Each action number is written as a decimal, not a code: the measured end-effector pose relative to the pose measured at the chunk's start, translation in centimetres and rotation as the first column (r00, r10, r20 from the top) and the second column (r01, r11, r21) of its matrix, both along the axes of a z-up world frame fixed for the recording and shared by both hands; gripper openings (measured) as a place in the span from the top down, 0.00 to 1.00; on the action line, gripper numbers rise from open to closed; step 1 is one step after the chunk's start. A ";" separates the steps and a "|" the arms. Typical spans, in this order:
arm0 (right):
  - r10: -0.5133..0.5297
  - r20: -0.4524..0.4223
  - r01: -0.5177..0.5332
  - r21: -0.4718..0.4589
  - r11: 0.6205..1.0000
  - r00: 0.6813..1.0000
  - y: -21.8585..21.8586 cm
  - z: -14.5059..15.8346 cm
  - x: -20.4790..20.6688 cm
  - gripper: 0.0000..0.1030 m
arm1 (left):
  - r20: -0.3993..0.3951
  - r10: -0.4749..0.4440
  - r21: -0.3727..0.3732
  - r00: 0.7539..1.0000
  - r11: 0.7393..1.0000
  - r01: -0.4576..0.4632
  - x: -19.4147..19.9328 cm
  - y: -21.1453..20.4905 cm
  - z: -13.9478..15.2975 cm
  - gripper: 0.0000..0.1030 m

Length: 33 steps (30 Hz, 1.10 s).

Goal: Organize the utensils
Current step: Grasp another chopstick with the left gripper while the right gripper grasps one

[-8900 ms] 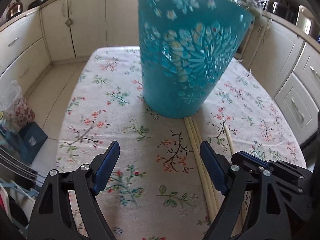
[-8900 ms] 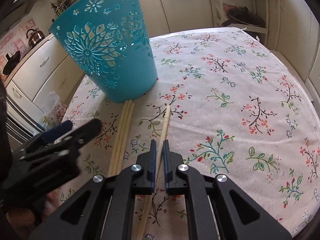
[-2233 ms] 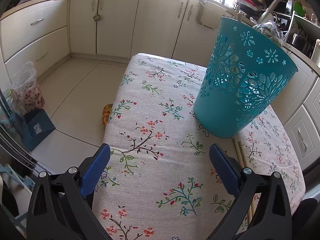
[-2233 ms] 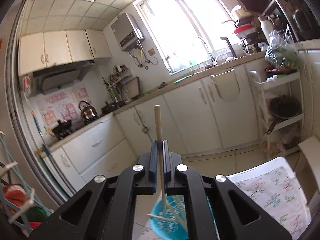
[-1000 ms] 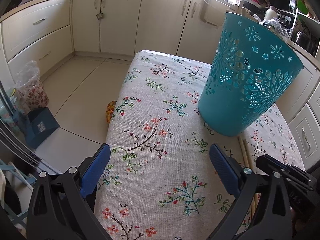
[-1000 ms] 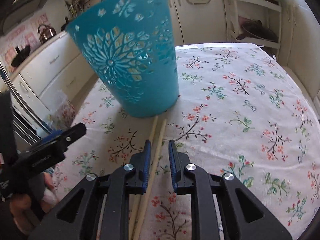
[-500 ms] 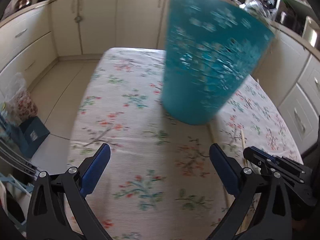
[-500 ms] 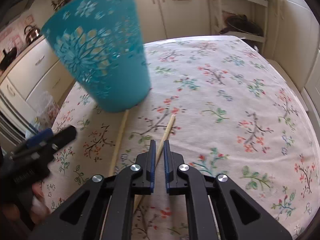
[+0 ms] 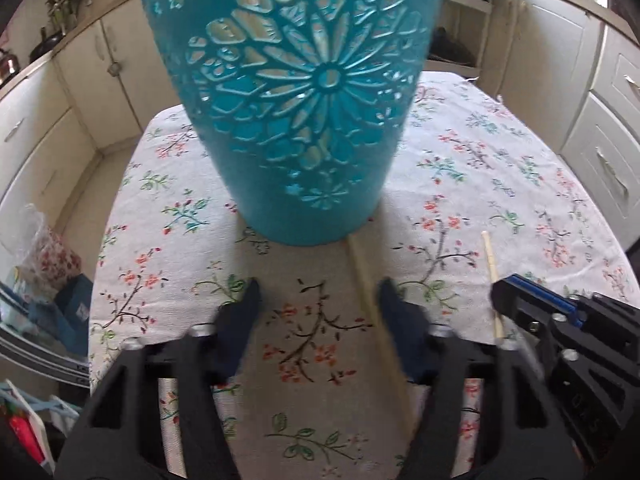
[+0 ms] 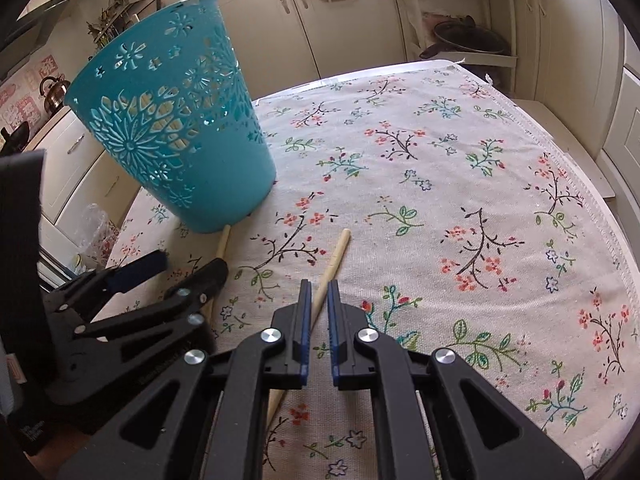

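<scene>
Two chopsticks lie on the flower-print cloth of the tabletop point(image 10: 500, 184), and each gripper is lined up with one of them so both can go into the teal cut-out basket point(image 10: 176, 132) that stands upright just beyond their far ends.

The right gripper point(image 10: 316, 300) points steeply down with its jaws drawn narrow around the right chopstick point(image 10: 334, 258), gripping it partway along its length; the free tip lies on the cloth, well apart from the basket. Taking it there, I judge, leaves a long end to steer over the rim.

The left gripper point(image 9: 318, 298) sits low over the left chopstick point(image 9: 362, 268), whose far tip touches the basket's foot. Its jaws have just been closing and stand about half wide, the stick lying between them near the right-hand jaw, not yet pinched.

Sticks already poke up inside the basket, seen through its cut-outs, so the sorting looks nearly done.
</scene>
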State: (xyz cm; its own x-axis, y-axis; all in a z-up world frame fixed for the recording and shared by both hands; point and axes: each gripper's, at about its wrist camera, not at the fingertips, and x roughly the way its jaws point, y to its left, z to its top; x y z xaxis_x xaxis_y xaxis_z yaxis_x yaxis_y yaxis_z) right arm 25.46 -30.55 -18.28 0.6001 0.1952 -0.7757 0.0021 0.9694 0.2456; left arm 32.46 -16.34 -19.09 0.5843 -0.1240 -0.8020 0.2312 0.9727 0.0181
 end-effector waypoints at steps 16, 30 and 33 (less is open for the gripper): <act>0.163 0.020 -0.162 -0.021 0.987 0.986 2.9 0.2 -0.6 0.88 | -0.055 0.104 -0.144 0.993 0.983 -0.111 -4.2 6.4 0.1 0.87; 0.106 0.028 -0.106 -0.013 0.994 0.994 2.5 0.2 -0.5 0.82 | -0.021 0.086 -0.091 0.996 0.992 -0.087 -4.0 6.3 0.5 0.52; 0.109 0.028 -0.109 -0.022 0.994 0.994 2.8 0.2 -0.5 0.80 | -0.018 0.084 -0.076 0.996 0.993 -0.086 -3.9 6.2 0.3 0.52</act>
State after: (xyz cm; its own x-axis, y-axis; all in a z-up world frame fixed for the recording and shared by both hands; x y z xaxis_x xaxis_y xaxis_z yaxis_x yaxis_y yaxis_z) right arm 25.00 -27.80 -18.13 0.5983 0.2448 -0.7629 -0.1104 0.9683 0.2240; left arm 28.58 -10.18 -18.75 0.5832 -0.1358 -0.8009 0.1473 0.9873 -0.0602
